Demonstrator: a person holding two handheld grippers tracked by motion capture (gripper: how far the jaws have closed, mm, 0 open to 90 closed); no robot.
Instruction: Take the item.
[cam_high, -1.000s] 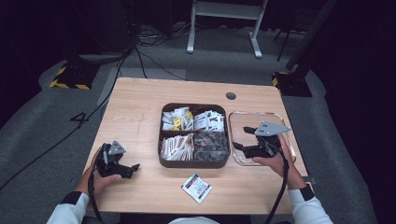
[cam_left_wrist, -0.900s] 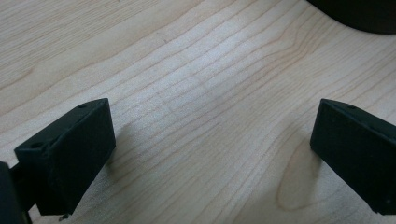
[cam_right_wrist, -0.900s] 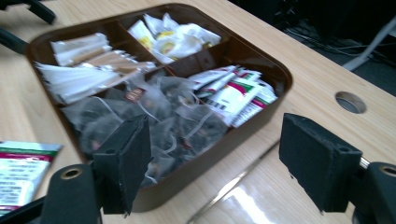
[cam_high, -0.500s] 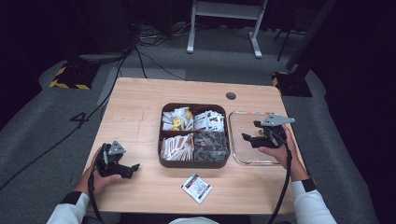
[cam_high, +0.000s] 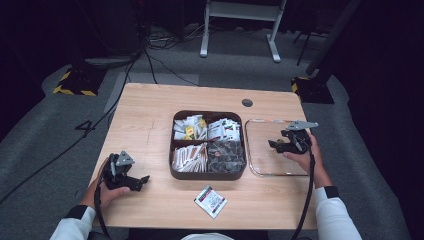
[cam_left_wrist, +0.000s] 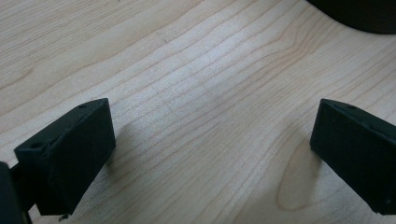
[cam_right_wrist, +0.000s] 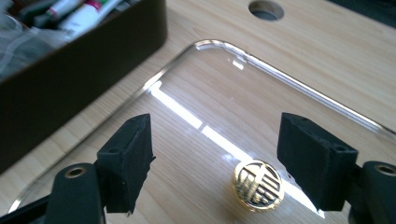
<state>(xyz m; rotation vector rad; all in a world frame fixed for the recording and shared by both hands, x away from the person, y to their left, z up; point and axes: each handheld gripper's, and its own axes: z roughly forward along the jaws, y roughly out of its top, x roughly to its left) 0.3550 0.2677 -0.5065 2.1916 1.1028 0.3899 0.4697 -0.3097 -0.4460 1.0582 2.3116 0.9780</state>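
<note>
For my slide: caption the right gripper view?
Open right gripper poised over a clear lid with gold knob, beside the brown box.

Lid knob (cam_right_wrist: 258, 187): gold, with a stylised emblem like a Chinese character; not readable as words.
Packet (cam_high: 210, 201): print too small to read.

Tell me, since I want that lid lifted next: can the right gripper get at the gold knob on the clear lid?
Probably yes. The right gripper hangs open just above the clear lid, and the gold knob lies between its jaws with nothing covering it.
</note>
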